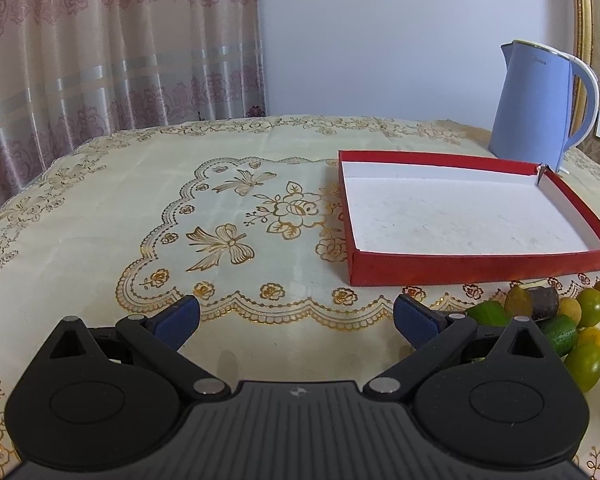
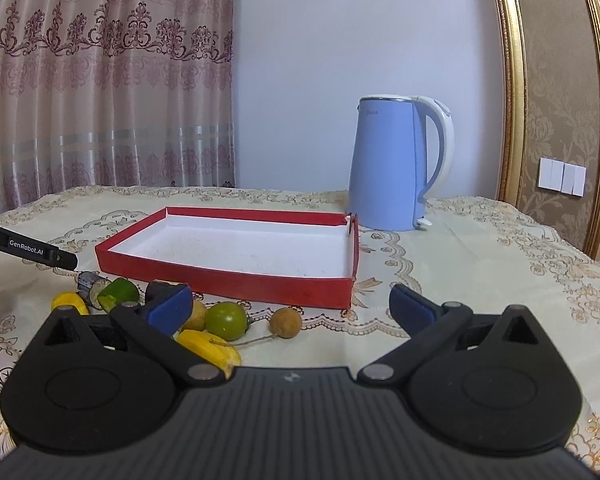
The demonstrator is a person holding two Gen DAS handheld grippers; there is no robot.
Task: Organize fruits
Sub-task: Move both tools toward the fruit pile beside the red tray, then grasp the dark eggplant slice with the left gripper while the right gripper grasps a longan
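Up front in the left wrist view: left gripper point(image 1: 296, 316) spread wide, blue pads point(image 1: 178, 318) well apart, nothing between them, hovering over the gold-patterned tablecloth point(image 1: 100, 220). Ahead and to the right, red box point(image 1: 480, 268) with white floor bare, long axis running left to right across the view. Behind its far right corner, blue kettle point(image 1: 534, 104). Low at the right edge, just beside the gripper's right finger and in front of the box's near wall, fruit pile point(image 1: 556, 320): green limes, brown longans, a dark stubby cylinder lying on its side, something yellow.

Next, the right wrist view: right gripper point(image 2: 290, 308) likewise splayed wide and holding nothing. Fruit clustered low left, partly behind its left finger: round green lime point(image 2: 227, 320), brown longan point(image 2: 286, 322) trailing a thin stem toward the left, yellow piece point(image 2: 212, 350) lying lengthwise left to right, touching the gripper body's edge in view. Cut green piece point(image 2: 116, 294) and dark cylinder point(image 2: 92, 286) farther left, near the tip of the other gripper. Box beyond the fruit, kettle past it.
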